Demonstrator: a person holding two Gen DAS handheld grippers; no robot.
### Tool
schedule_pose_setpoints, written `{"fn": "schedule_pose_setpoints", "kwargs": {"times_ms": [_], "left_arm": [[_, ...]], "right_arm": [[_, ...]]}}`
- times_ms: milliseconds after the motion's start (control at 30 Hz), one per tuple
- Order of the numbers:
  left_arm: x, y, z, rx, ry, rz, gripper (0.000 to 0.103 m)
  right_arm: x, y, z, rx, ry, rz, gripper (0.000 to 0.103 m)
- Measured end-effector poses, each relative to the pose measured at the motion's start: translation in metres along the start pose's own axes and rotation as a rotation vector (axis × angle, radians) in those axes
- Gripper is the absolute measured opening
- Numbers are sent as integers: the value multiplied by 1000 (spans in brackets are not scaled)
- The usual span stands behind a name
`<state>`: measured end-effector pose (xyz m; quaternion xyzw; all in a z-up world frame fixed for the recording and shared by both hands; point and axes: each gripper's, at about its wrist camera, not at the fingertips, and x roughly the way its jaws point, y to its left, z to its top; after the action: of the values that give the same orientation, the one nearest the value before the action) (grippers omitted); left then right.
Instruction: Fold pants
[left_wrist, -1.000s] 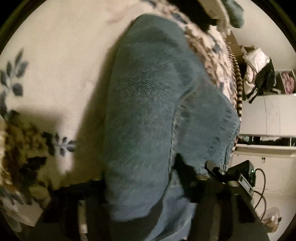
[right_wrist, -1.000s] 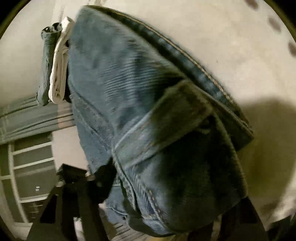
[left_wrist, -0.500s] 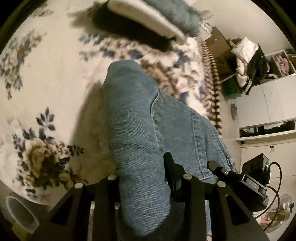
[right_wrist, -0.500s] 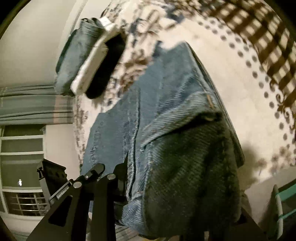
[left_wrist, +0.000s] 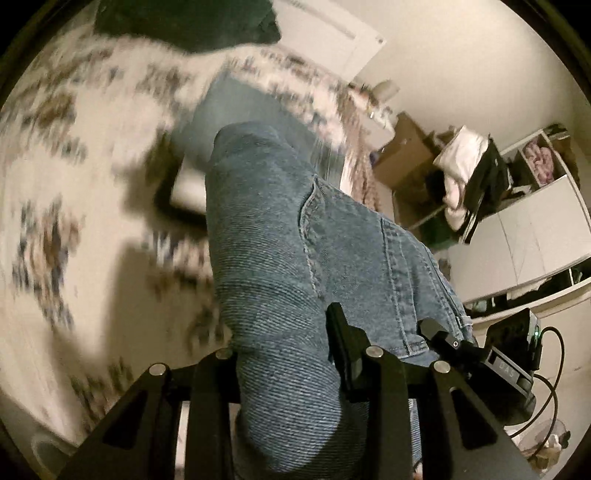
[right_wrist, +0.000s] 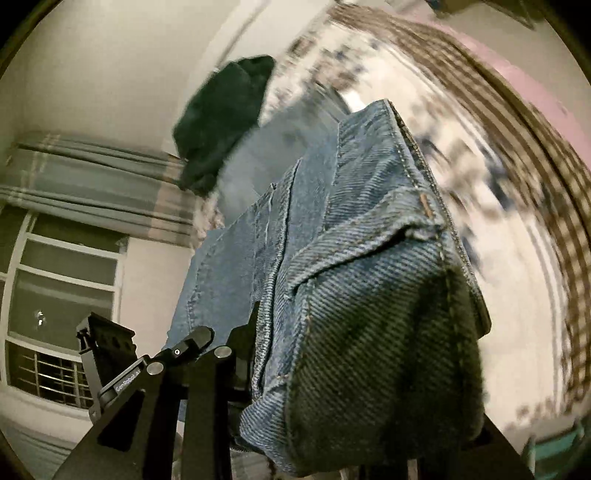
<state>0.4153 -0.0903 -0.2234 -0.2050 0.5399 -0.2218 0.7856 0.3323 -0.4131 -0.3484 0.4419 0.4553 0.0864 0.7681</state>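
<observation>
The left tongs are pinching a thick bunch of the jeans, with denim packed between the two black fingers and bulging out over them. The right tongs are clamped on another bunch of the same jeans near a stitched seam; only the left finger shows clearly there, the other being buried under the cloth.

From both grips the jeans run forward and away, lifted off the bed — the far end looks to trail down toward the flowered bedspread, though blur makes it hard to tell whether it touches. A dark folded garment lies farther back on the bed, apart from the jeans. Beyond the bed's edge, a white cabinet with heaped clothes stands in the left view and a barred window in the right.

Denim of this weight should be heavy and fairly stiff for cloth: it holds a crease well and does not slip easily, but it sags under its own load and bunches thickly at seams. The best hold is likely on doubled edges — waistband, hem or side seam — where the layers are firm. Grips spaced well apart should keep the fold line straight.
</observation>
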Motion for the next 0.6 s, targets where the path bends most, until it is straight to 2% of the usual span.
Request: {"fn": "schedule_pose_setpoints", "kwargs": {"times_ms": [100, 167, 200, 300, 367, 433, 533, 600], "left_arm": [[7, -9, 76, 22, -36, -9, 29], [16, -13, 114, 40, -51, -12, 29], [25, -12, 142, 50, -61, -15, 29], [52, 4, 196, 61, -67, -22, 29], [76, 19, 218, 77, -66, -17, 29], [103, 34, 226, 90, -39, 1, 30], [151, 72, 228, 68, 48, 21, 33], [165, 89, 224, 77, 65, 26, 36]], "right_arm": [[26, 39, 55, -22, -45, 25, 31], [48, 59, 91, -23, -70, 41, 31], [60, 68, 109, -33, -83, 45, 31], [102, 87, 162, -49, -112, 60, 31], [136, 92, 193, -55, -126, 66, 31], [172, 87, 212, -57, -135, 50, 31], [214, 63, 222, -34, -107, 7, 32], [242, 41, 223, -8, -62, -27, 34]]}}
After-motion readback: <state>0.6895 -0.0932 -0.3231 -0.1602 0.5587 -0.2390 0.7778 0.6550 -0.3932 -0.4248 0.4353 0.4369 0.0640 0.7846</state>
